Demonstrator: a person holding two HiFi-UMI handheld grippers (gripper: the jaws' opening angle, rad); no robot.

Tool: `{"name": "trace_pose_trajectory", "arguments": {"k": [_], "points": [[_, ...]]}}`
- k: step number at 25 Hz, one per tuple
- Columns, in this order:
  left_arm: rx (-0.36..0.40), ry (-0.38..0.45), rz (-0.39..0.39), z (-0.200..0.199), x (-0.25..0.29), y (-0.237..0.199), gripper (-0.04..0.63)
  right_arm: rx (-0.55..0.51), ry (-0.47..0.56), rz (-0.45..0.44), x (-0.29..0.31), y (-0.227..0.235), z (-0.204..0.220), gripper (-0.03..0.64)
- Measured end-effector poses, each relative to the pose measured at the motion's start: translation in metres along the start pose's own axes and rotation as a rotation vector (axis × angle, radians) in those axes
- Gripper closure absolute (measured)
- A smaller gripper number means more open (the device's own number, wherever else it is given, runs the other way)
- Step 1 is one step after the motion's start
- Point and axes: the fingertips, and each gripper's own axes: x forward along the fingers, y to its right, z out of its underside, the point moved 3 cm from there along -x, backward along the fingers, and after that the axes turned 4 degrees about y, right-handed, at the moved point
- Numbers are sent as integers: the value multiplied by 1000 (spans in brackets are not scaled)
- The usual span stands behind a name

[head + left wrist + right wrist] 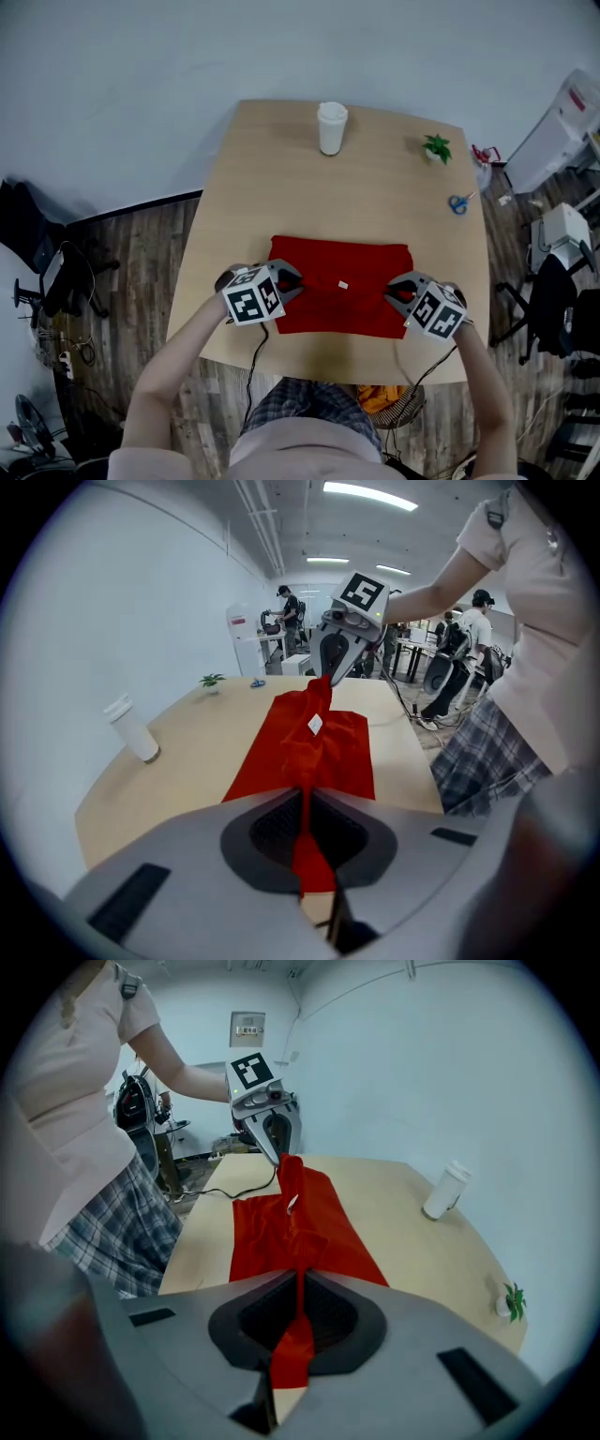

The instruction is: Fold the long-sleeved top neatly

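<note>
Head view showed left gripper (289,281) and right gripper (397,292) pinching the red top (343,267); matched, level travel looked best.

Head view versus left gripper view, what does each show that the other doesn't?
Head view only: the floor, and the left hand-held gripper seen from outside at the near edge of the top. Left gripper view only: ceiling lights, people at the back, and its own jaws shut on the red cloth. Both: top, cup, plant, right hand-held gripper.
</note>
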Motion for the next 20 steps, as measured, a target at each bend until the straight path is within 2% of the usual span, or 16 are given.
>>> {"name": "trace_pose_trajectory", "arguments": {"k": [10,20], "points": [[-44,-66,79,45,46,75,575,-45,-118,-114,39,-61,48,586],[-101,-108,169,69,77,107,574,-66,-197,-223,66,-88,81,581]]}}
